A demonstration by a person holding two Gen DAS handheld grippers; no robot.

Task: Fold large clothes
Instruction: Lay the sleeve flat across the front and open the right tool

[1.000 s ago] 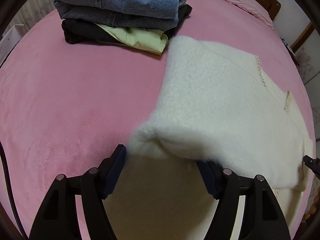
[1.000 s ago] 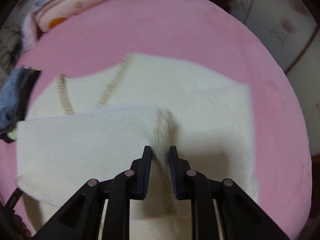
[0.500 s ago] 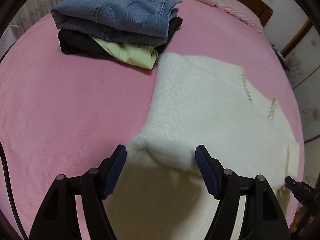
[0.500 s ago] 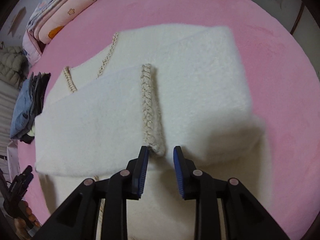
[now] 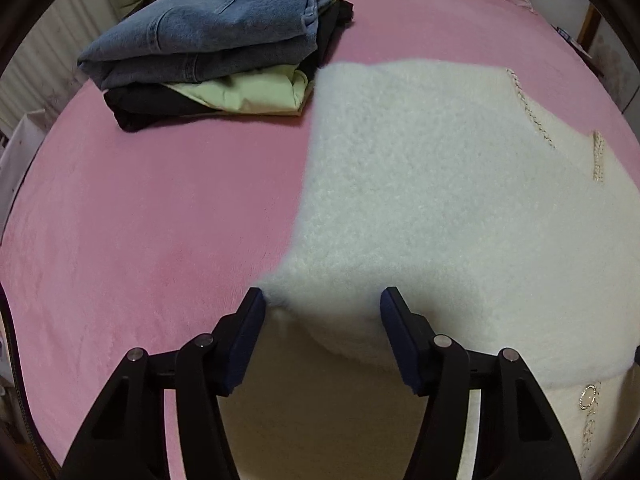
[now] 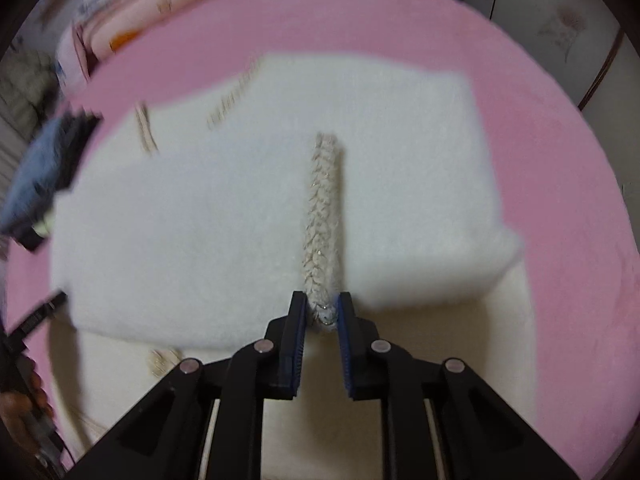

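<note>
A fluffy white cardigan (image 5: 440, 184) lies on the pink bed, its near part folded back over the rest. My left gripper (image 5: 322, 308) is open, its jaws wide on either side of the fold's left corner. In the right wrist view the same cardigan (image 6: 224, 216) shows a braided trim (image 6: 322, 208) running along the folded flap's edge. My right gripper (image 6: 322, 312) is shut on the near end of that trim, holding it a little above the layer beneath.
A stack of folded clothes (image 5: 212, 44), jeans on top, sits at the far left of the pink bed (image 5: 140, 220), close to the cardigan's far corner. Pillows (image 6: 132, 32) lie at the headboard. Bed edge and wall are to the right (image 6: 568, 40).
My right gripper, slightly open half a second ago, has closed on the trim end. My left gripper stays open and has moved a little closer over the fold.
</note>
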